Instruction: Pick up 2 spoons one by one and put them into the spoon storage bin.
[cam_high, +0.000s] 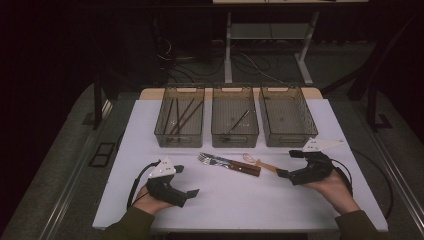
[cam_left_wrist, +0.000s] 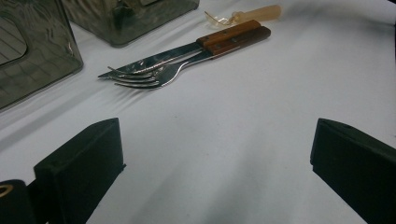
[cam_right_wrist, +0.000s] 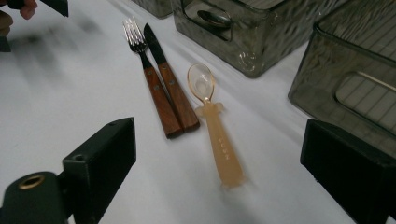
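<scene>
Three utensils: fork (cam_high: 212, 160), knife (cam_high: 235, 165) and spoon (cam_high: 257, 162) lie together on the white table (cam_high: 250, 200), just in front of three smoked plastic bins (cam_high: 235, 117)
Spoon position: nearest the right gripper (cam_high: 286, 164), bowl toward the bins, handle pointing back at that gripper; close beside the knife, contact cannot be told
Fork and knife: side by side, wooden handles touching, tines and blade toward the left gripper (cam_high: 186, 181)
Left gripper state: jaws spread wide, nothing between them, resting near the table's front edge
Right gripper state: jaws parted, empty, aimed at the spoon
Handling, spoon: judged light, translucent plastic, smooth and likely slippery; lies flat, so a low approach is needed
Hold point: across the flat handle's middle, clear of the thin bowl
Handling, fork and knife: judged stiffer and heavier; take by the wooden handles, not the steel
</scene>
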